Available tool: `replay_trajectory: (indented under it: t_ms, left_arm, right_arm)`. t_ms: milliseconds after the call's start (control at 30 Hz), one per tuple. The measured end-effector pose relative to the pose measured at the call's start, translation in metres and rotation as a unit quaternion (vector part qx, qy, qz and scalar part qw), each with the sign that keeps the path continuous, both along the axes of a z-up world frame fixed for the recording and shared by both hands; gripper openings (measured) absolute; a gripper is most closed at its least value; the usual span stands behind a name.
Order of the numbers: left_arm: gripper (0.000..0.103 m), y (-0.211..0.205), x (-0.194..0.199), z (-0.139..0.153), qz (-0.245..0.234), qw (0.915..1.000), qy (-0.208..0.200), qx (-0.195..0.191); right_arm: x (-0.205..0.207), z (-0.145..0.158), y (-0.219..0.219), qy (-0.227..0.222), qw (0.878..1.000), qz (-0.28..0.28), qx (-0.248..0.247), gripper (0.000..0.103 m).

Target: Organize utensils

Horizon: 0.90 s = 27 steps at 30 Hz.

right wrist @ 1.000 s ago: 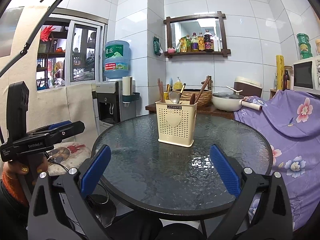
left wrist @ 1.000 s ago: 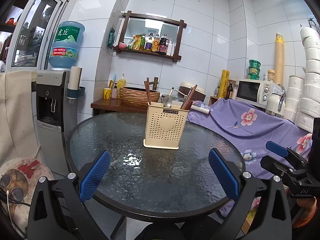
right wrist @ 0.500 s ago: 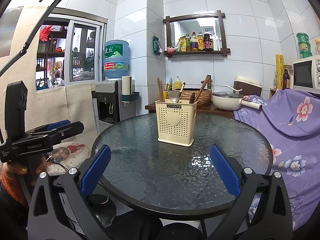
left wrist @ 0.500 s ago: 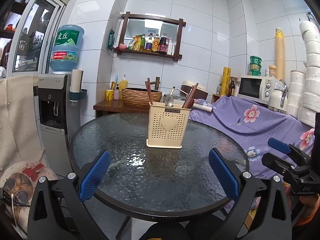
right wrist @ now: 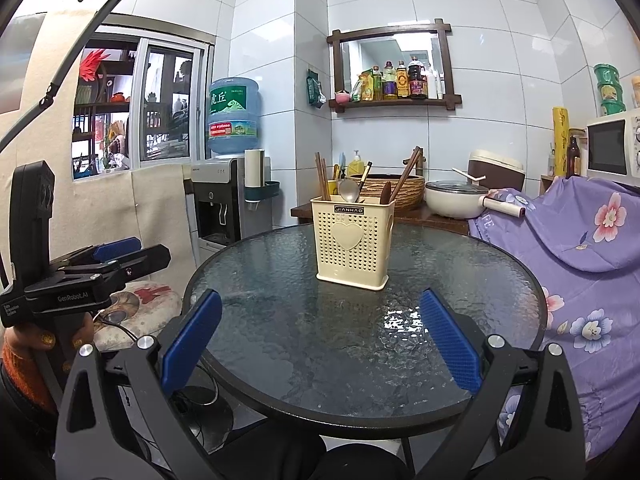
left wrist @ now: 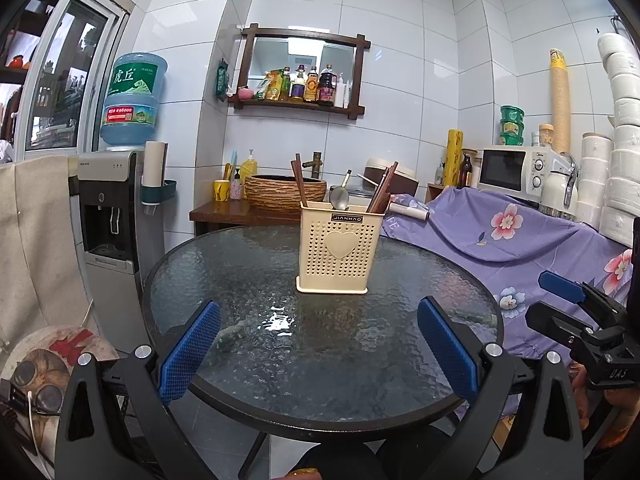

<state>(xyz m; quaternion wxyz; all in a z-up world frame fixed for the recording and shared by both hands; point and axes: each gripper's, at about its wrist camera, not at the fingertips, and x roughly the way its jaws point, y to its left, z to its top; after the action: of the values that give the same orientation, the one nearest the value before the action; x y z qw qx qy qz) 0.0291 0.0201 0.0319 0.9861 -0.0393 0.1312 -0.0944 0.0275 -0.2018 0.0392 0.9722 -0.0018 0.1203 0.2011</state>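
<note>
Utensils are all gathered in the cream perforated holder (left wrist: 338, 249), which stands upright near the middle of the round glass table (left wrist: 248, 276); the tabletop around it carries no loose item. Inside the holder, dark chopsticks (right wrist: 321, 176) lean at the left, a metal spoon (right wrist: 349, 191) sits near the centre, and a wooden spoon (right wrist: 385, 193) and further sticks lean at the right. Which compartment each occupies cannot be told. The left gripper (left wrist: 318, 354) hangs at the near table edge with jaws wide apart and empty; the right gripper (right wrist: 320, 350) is likewise spread and holding nothing. Judgement: either sorting is complete, or no pick has begun. Any next move calls for a reach forward to a protruding handle, closing on it without tipping the light holder.
</note>
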Motion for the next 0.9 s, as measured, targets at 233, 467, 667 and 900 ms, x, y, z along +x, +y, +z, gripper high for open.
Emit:
replay_trajectory:
  t_ms: [233, 467, 667, 900]
  left_arm:
    - [0.097, 0.0005, 0.0001, 0.0000, -0.001, 1.0000, 0.000, 0.000]
    - [0.097, 0.0028, 0.0015, -0.0013, 0.002, 1.0000, 0.001, 0.003]
    - [0.097, -0.0005, 0.0026, -0.0022, 0.001, 1.0000, 0.004, 0.006]
    - [0.097, -0.0007, 0.0034, -0.0033, 0.003, 0.9999, 0.006, 0.008]
  right_arm:
    - [0.0004, -0.0014, 0.0009, 0.002, 1.000, 0.001, -0.002, 0.097]
    - [0.0004, -0.0012, 0.0006, 0.001, 1.000, 0.001, -0.002, 0.097]
    - [0.0023, -0.0043, 0.0019, 0.005, 1.000, 0.000, -0.002, 0.097]
    - [0.0027, -0.0061, 0.0046, 0.008, 1.000, 0.001, -0.004, 0.097]
